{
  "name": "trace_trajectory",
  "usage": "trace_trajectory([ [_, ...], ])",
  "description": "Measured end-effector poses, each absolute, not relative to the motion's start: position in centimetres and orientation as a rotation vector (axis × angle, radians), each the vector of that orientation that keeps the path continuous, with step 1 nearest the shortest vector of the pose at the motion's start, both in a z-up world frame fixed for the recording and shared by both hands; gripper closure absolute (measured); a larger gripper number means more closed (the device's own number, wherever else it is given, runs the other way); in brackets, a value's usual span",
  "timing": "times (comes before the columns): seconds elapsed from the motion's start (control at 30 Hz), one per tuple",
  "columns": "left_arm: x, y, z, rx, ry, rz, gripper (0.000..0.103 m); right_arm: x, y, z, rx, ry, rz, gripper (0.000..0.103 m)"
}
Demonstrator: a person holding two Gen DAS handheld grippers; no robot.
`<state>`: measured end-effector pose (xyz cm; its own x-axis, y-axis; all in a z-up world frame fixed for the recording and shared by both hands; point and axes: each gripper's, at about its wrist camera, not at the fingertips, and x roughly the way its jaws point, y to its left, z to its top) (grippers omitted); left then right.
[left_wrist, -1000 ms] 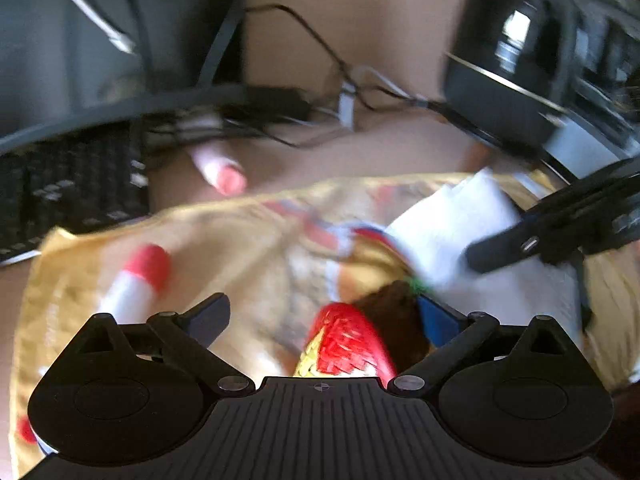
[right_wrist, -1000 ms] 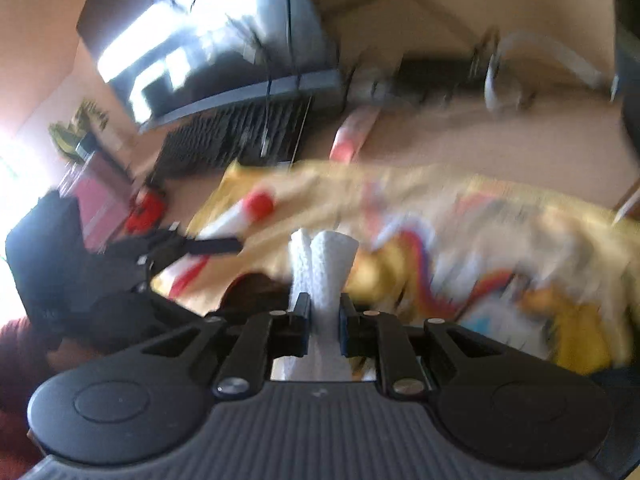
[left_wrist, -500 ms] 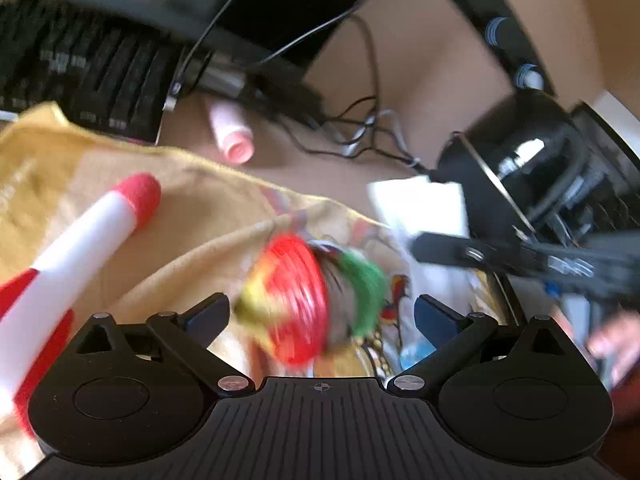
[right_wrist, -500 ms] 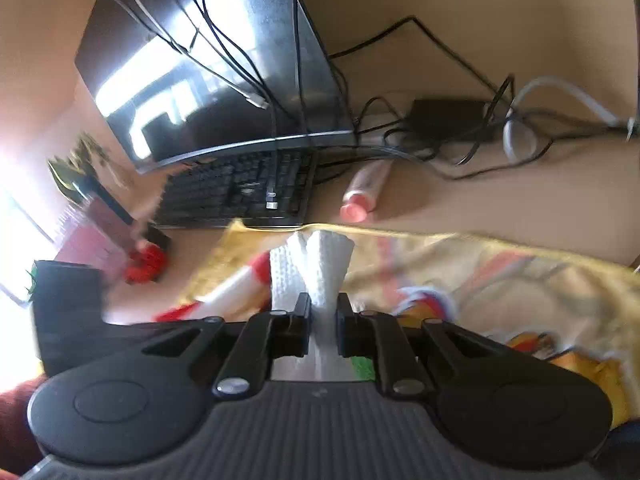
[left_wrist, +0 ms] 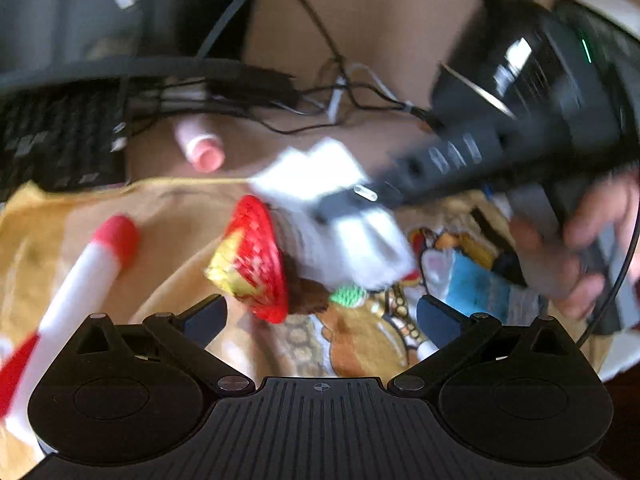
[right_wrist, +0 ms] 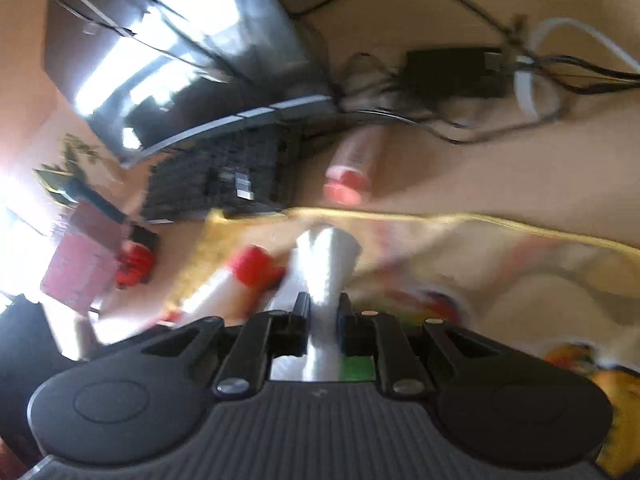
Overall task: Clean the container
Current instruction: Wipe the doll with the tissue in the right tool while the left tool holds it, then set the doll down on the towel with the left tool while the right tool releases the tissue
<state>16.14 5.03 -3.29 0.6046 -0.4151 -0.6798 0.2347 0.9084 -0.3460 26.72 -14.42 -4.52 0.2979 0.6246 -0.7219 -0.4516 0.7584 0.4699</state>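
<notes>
A small woven container [left_wrist: 256, 258], red and yellow outside with a dark inside and a green edge, lies tipped on the yellow printed cloth [left_wrist: 168, 216]. My left gripper [left_wrist: 320, 316] is open, just short of the container and not touching it. My right gripper [right_wrist: 323, 312] is shut on a folded white paper towel [right_wrist: 326, 264]. In the left wrist view the right gripper [left_wrist: 360, 196] presses that towel [left_wrist: 340, 232] against the container's open side. The frames are blurred.
A white bottle with a red cap [left_wrist: 92, 264] lies on the cloth at the left. A pink-capped tube [left_wrist: 200, 148], a black keyboard [left_wrist: 56, 140], a monitor [right_wrist: 180, 40], tangled cables [left_wrist: 340, 96] and a black appliance [left_wrist: 520, 76] stand behind the cloth.
The container has left my left gripper's jaws and lies tipped on the cloth. My right gripper has brought the paper towel down onto the container.
</notes>
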Motion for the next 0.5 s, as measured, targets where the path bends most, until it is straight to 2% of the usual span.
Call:
trace_trajectory([
  [0.17,16.5,5.6,-3.2,-0.411,0.885,-0.339,0.000,27.3,-18.4,-5.9,0.160,1.085,0.577,0.088],
  [0.33,17.5,4.5,-3.4,-0.409,0.911,-0.373,0.000,28.2,-19.4,-4.9,0.097,1.014,0.522,0.088],
  [0.43,18.1,3.9,-4.0,-0.414,0.937,-0.360,0.000,28.8,-18.5,-3.9,-0.074,0.964,0.496,0.088],
  [0.5,18.1,3.9,-4.0,-0.417,0.941,-0.354,0.000,29.3,-18.0,-4.3,-0.203,0.999,0.490,0.082],
])
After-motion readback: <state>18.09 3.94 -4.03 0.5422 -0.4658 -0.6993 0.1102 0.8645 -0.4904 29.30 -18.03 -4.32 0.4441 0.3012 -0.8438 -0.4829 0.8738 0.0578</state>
